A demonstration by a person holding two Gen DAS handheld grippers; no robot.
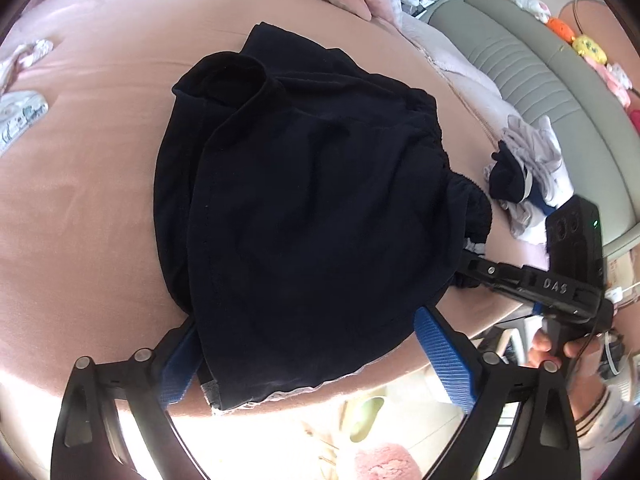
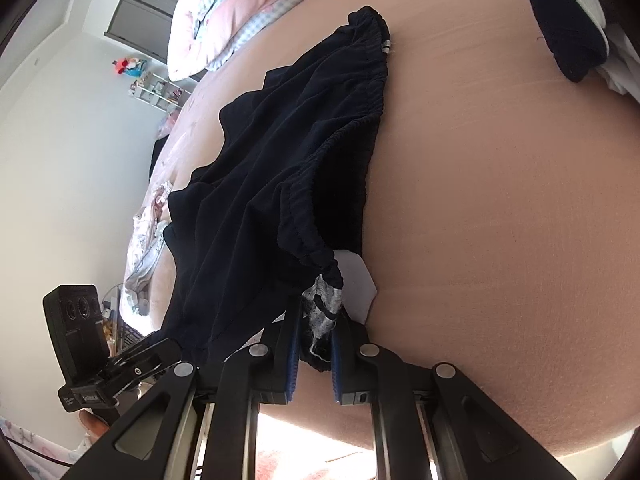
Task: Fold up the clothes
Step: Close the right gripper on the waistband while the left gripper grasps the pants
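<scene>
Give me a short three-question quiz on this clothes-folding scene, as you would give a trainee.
1. True or false: the left gripper is clamped shut on the dark shorts.
2. Which part of the shorts does the right gripper pinch? A) a leg hem B) the elastic waistband end C) nothing
3. What colour is the bed sheet under the shorts?

Key:
1. False; its fingers stand wide apart around the hem.
2. B
3. Pink
</scene>
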